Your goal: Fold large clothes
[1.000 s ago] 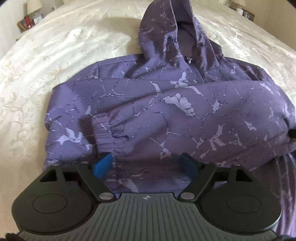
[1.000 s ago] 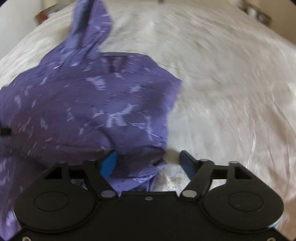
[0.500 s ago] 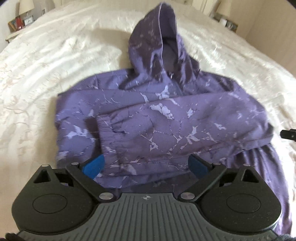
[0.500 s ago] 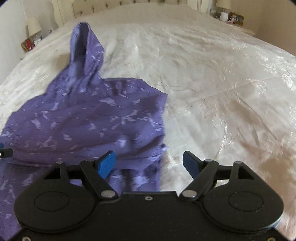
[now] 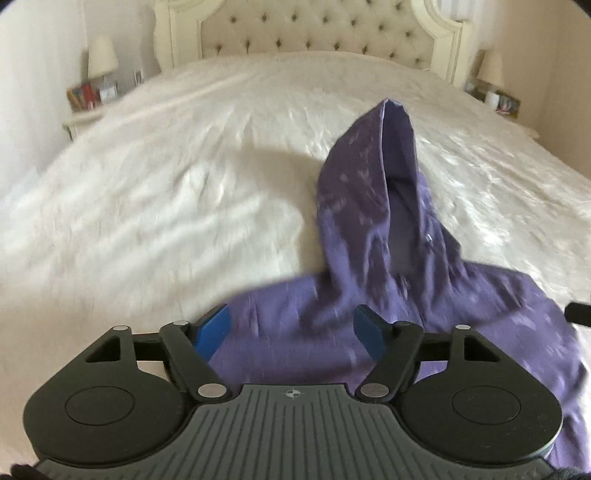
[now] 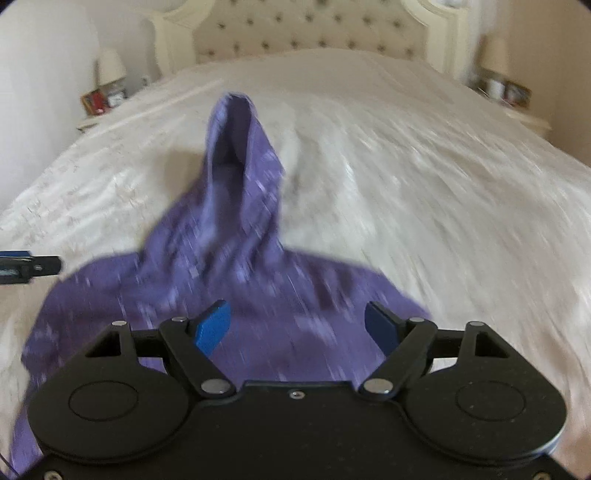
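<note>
Left wrist view: hoodie (image 5: 388,302) lies lengthwise, hood toward headboard (image 5: 314,33); both grippers' fingers (image 5: 212,328) apart, empty.

The hoodie (image 5: 424,306) lies on the bed (image 5: 184,192), hood toward the headboard (image 5: 314,33); a nightstand (image 6: 99,110) sits left of the bed, another (image 6: 517,107) right

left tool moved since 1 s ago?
Yes. The left tool rose and pulled back from the hoodie: the headboard, unseen earlier, now shows, and the hoodie looks smaller. Its jaws have just been closing, nothing gripped.
</note>
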